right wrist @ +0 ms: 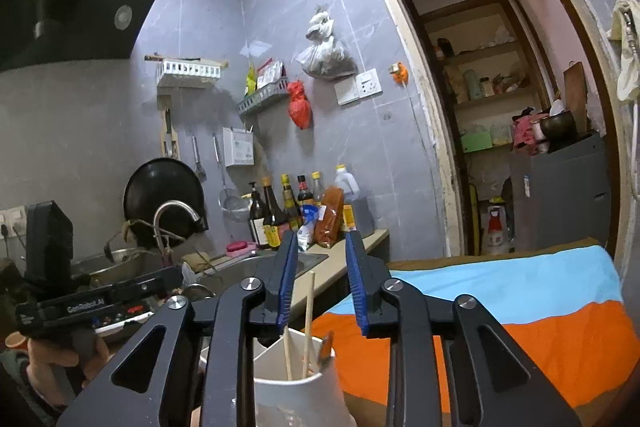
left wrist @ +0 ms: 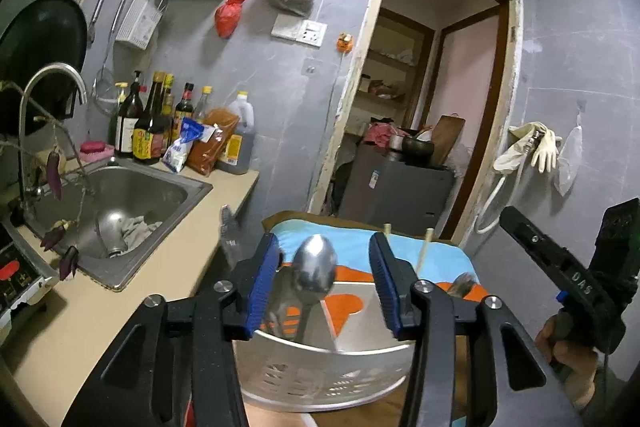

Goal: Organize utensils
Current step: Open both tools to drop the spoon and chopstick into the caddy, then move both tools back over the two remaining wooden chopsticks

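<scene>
A white slotted utensil holder [left wrist: 320, 371] stands on a table under a blue and orange cloth [left wrist: 352, 247]. A steel spoon [left wrist: 314, 265] stands upright in its left part, bowl up. A pair of chopsticks [left wrist: 424, 247] leans in its right part. My left gripper [left wrist: 324, 291] is open just above the holder, with the spoon between its fingers, not touching. In the right wrist view the holder [right wrist: 296, 391] sits below my open right gripper [right wrist: 322, 291], with the chopsticks [right wrist: 308, 311] rising between the fingers, apart from both pads. The right gripper also shows in the left wrist view [left wrist: 560, 267].
A steel sink [left wrist: 116, 211] with a tap [left wrist: 48, 95] is set in the beige counter [left wrist: 96, 307] to the left. Sauce bottles [left wrist: 160, 123] stand behind it. A doorway [left wrist: 432, 99] opens beyond the table, with a grey cabinet [left wrist: 396, 187] inside.
</scene>
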`<state>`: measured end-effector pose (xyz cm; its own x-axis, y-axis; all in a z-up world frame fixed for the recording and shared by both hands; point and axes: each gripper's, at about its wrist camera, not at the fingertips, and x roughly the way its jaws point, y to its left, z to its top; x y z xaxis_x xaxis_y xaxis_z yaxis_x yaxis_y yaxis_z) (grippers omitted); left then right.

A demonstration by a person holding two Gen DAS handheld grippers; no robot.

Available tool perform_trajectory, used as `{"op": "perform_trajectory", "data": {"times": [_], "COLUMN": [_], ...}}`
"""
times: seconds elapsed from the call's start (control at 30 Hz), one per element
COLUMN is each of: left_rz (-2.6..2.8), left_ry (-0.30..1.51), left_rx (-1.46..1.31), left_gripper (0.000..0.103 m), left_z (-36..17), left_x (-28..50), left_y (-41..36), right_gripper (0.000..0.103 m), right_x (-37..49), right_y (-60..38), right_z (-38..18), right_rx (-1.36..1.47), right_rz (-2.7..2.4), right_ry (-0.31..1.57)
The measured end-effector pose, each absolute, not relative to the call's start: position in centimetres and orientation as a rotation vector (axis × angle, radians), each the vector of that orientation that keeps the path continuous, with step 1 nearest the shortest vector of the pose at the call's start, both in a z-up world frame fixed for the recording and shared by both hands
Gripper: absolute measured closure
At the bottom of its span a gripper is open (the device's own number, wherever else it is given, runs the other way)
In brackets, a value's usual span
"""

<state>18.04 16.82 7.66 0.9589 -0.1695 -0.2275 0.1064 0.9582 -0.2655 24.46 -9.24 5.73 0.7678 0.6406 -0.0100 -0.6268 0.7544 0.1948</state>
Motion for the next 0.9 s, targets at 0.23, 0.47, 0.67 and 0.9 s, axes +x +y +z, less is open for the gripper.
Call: {"op": "perform_trajectory", "data": {"times": [0.23,0.47,0.67,0.9], "left_rz": [-0.185,-0.213,-0.213,-0.269], "left_ry": [0.201,0.158,0.110,0.117], "left_rx": [-0.228,-0.175,-0.103,-0.056], "left_gripper": [0.036,0.012,0.006,0.005], "left_z": [9.6,11.1,11.8,10.9], "left_x": [15.8,12.9,10.4,8.8], "left_y": [13.4,8.9,5.0,1.1], "right_gripper": [0.044,0.013,0.000,0.000], "right_x": [20.2,15.0,11.0,8.0], "right_y": [-13.8,-18.4,-21.8,-25.0], "right_z": [8.8,11.4,12.0,10.6], "right_rx": [0.182,0.121,0.065,0.015], "right_rz": [0.672,0.603,0.518,0.423], "right_ry": [0.028,0.000,-0.008,0.036]}}
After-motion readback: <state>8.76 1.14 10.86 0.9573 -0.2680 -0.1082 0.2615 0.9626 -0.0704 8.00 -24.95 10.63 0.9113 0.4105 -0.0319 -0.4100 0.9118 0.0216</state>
